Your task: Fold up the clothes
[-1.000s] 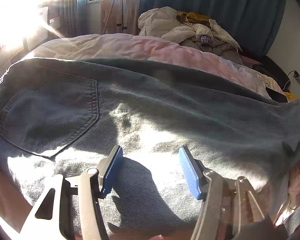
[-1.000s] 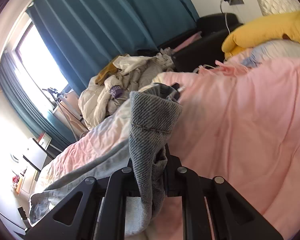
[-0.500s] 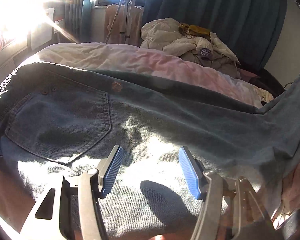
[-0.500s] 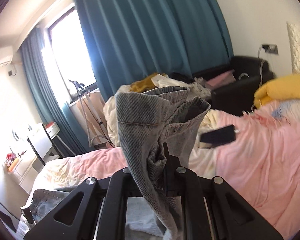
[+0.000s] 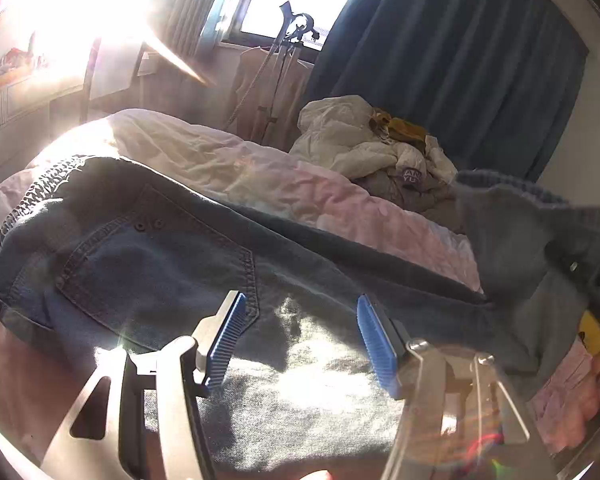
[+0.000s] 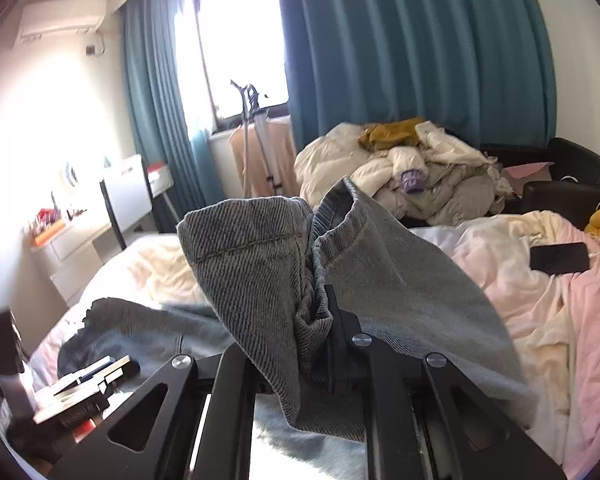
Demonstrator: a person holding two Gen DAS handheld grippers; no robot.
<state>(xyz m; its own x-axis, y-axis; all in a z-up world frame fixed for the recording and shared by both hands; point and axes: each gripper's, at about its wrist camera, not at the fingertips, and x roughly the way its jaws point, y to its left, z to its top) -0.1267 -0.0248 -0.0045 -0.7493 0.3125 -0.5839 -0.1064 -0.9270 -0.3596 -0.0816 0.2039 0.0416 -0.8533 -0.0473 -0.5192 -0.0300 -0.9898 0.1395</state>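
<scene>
**Bed: open middle, crowded far edge**

The jeans [image 5: 148,264] cover the near part of the bed [image 6: 540,344], flat enough to pass over. The lifted hem [image 6: 260,240] stands up in front of the right gripper [image 6: 320,320] and blocks the way straight ahead. Bare pink bedding lies open toward the right edge, apart from a black phone [image 6: 559,258] there. A heap of pale clothes [image 6: 400,168] crowds the far edge, with a garment stand [image 6: 256,136] beside it. Boxes [image 6: 80,392] sit at the near left corner.

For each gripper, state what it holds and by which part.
The right gripper clamps the jeans by their bunched leg hems. The left gripper is open above them, holding nothing.
</scene>
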